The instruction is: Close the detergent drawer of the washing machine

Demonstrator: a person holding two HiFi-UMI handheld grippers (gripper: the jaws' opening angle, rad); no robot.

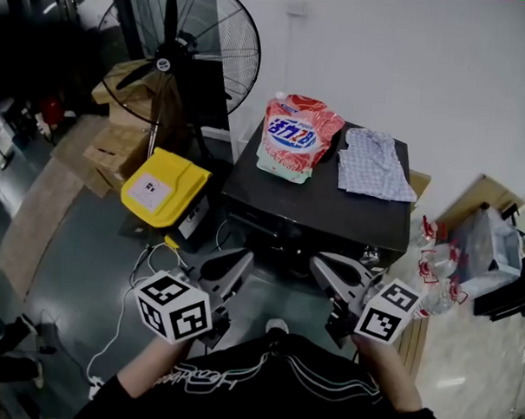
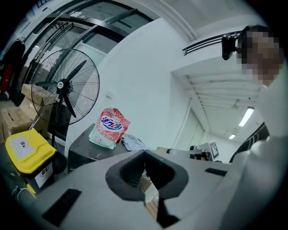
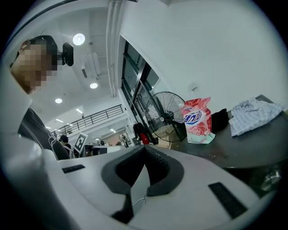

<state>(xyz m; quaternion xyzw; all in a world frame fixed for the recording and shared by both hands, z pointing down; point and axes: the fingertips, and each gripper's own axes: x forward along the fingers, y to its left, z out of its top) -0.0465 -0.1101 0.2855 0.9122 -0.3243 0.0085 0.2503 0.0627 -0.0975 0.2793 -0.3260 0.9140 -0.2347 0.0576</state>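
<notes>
1. Nearest the lens in the head view is the person's dark printed shirt (image 1: 264,382), with both forearms reaching forward from it.
2. Left gripper (image 1: 237,260): held low in front of the body, marker cube (image 1: 173,306) towards the person. In the left gripper view its jaws meet at the tips, fully closed, with nothing between them.
3. Right gripper (image 1: 322,266): held level with the left one and well apart from it. In the right gripper view its jaws are likewise pressed together and hold nothing.
4. Washing machine (image 1: 315,207): a dark cabinet directly ahead of both grippers, against the white wall. Neither gripper touches it.
5. Detergent drawer: it cannot be made out on the machine's dark front face, so whether it is in or out cannot be told.
6. On the machine's top: a red and white detergent pouch (image 1: 296,136) stands at the rear left, and a folded checked cloth (image 1: 373,164) lies at the rear right, just beside the pouch.
7. Left of the machine: a yellow box (image 1: 164,187), a pedestal fan (image 1: 178,49) behind it, and stacked cardboard boxes (image 1: 118,141).
8. Right of the machine: several clear water bottles (image 1: 438,273) on the floor.
</notes>
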